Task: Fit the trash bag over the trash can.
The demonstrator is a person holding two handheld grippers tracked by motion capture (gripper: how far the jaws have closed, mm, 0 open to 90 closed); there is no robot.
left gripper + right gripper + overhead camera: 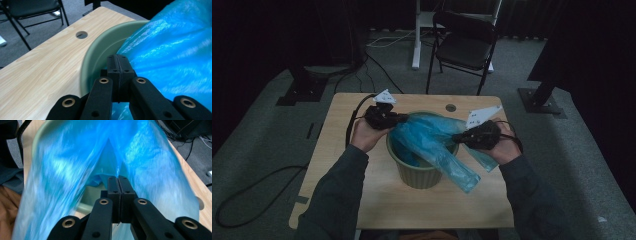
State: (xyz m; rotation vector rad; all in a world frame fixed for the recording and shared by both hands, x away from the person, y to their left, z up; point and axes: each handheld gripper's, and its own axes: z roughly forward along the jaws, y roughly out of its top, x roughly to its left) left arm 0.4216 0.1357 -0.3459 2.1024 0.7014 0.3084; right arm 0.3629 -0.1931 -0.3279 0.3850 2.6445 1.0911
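A green round bin [419,176] stands mid-table with a blue plastic bag [432,140] spread across its mouth and hanging over its front right side. My left gripper [399,119] is at the bin's left rim [100,50]. In the left gripper view my left gripper [120,58] has its jaws pressed together where the bag's edge [170,50] meets them. My right gripper [457,137] is at the bin's right side. In the right gripper view my right gripper [118,178] is shut on the bag [62,170], whose folds run into its tips.
The light wooden table [342,115] has a round cable hole [451,107] behind the bin. A black folding chair [464,45] and a white stand [416,35] are on the carpet beyond the table. Black cables [257,192] trail off to the left.
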